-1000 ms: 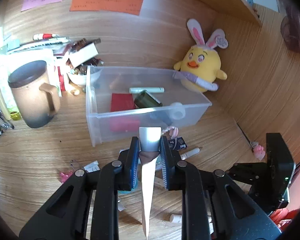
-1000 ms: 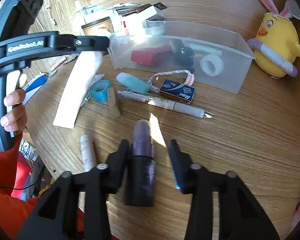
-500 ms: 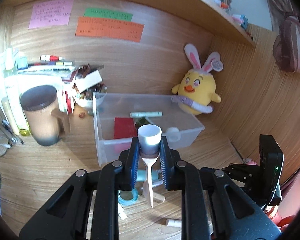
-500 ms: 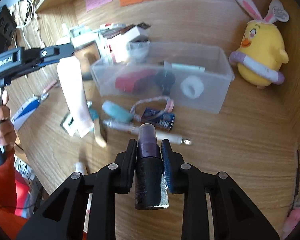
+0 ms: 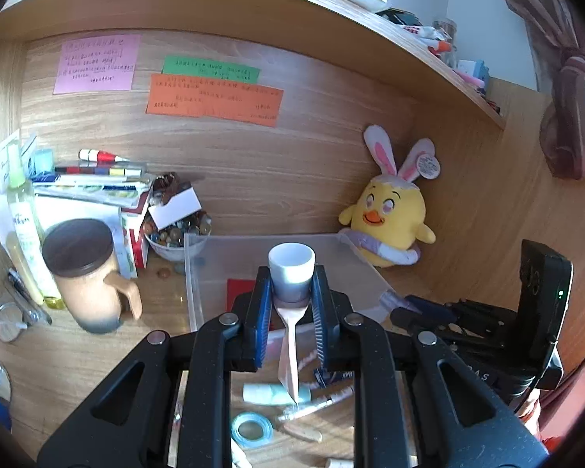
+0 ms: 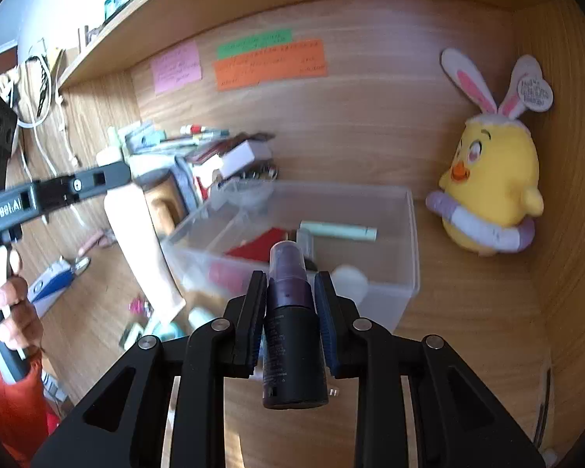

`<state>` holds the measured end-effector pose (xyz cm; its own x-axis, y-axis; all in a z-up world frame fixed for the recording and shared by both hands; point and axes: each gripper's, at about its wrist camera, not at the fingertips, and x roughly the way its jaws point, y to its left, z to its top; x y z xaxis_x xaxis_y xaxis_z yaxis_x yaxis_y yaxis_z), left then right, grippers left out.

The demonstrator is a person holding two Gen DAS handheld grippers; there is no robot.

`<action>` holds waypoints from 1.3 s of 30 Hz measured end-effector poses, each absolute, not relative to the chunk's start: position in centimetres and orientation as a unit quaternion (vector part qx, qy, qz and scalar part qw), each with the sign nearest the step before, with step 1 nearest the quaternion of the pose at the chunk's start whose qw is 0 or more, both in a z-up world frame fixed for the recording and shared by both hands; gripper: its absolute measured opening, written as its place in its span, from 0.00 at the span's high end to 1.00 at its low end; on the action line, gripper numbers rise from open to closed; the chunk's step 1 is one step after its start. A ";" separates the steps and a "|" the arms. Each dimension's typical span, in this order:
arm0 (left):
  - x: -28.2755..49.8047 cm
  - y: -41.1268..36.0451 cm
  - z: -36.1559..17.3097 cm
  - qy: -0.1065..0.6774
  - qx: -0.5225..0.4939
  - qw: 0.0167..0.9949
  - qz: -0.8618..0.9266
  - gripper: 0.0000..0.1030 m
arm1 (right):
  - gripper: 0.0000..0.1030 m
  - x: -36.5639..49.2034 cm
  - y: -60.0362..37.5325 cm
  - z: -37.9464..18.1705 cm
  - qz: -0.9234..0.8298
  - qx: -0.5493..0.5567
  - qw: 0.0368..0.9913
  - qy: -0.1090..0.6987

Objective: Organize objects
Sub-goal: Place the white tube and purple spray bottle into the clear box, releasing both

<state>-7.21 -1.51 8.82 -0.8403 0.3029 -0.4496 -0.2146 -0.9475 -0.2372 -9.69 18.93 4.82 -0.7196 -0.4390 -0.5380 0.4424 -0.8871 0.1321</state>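
Left gripper (image 5: 291,314) clamped tight on the grey cap of a cream tube (image 5: 291,273), flat crimped tail hanging at 6 o'clock above the desk clutter. Soft, light, squashy in the body; best held at the rigid cap, as now. Right gripper (image 6: 290,314) closed on the neck of a dark spray bottle (image 6: 292,335), upright, clear purple cap toward 12 o'clock. Stiff, smooth plastic, probably slippery and bottom-heavy; safer pinched low on the shoulder than on the loose-looking cap. Both raised in front of the clear bin (image 6: 407,241), at 12 o'clock of each gripper, already holding a red item and a pale stick.
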 end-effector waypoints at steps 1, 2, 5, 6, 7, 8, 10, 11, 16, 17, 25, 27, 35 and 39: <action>-7.7 -1.6 9.1 -0.088 -0.247 0.134 0.956 0.81 | 0.78 -10.2 18.9 5.2 -0.928 0.286 0.237 0.002; -8.0 -1.6 9.2 -0.088 -0.246 0.132 0.956 0.81 | 0.78 -10.5 18.9 5.4 -0.929 0.285 0.237 0.001; -9.1 -1.6 9.8 -0.083 -0.244 0.125 0.958 0.81 | 0.78 -11.7 18.5 5.9 -0.930 0.281 0.235 0.004; -9.4 -1.6 10.0 -0.082 -0.243 0.123 0.959 0.81 | 0.78 -12.1 18.4 5.9 -0.931 0.281 0.234 0.005; -9.7 -1.6 10.1 -0.081 -0.242 0.120 0.959 0.81 | 0.78 -12.5 18.2 6.0 -0.931 0.281 0.233 0.006; -10.2 -1.6 10.3 -0.080 -0.241 0.118 0.960 0.81 | 0.78 -13.0 18.0 6.1 -0.931 0.280 0.232 0.008; -11.1 -1.5 10.6 -0.076 -0.241 0.114 0.961 0.81 | 0.78 -13.6 17.8 6.2 -0.932 0.280 0.229 0.012; -11.5 -1.4 10.7 -0.074 -0.241 0.111 0.961 0.81 | 0.78 -14.0 17.7 6.3 -0.932 0.280 0.228 0.013; -13.2 -0.9 10.7 -0.067 -0.241 0.102 0.963 0.81 | 0.78 -16.0 17.3 6.7 -0.934 0.281 0.217 0.030; -13.6 -0.7 10.7 -0.069 -0.240 0.103 0.963 0.81 | 0.78 -16.5 17.3 6.6 -0.934 0.283 0.214 0.031; -16.0 0.8 9.0 -0.061 -0.252 0.117 0.959 0.81 | 0.78 -19.5 17.1 4.4 -0.926 0.316 0.206 0.033; -16.6 1.2 8.1 -0.060 -0.261 0.123 0.956 0.81 | 0.78 -20.1 17.1 3.4 -0.921 0.329 0.206 0.034; -19.3 0.8 5.2 -0.081 -0.305 0.127 0.940 0.81 | 0.78 -21.4 16.6 0.9 -0.905 0.367 0.209 0.046; -20.5 0.1 3.7 -0.096 -0.335 0.121 0.929 0.81 | 0.78 -21.7 16.1 0.2 -0.901 0.375 0.213 0.049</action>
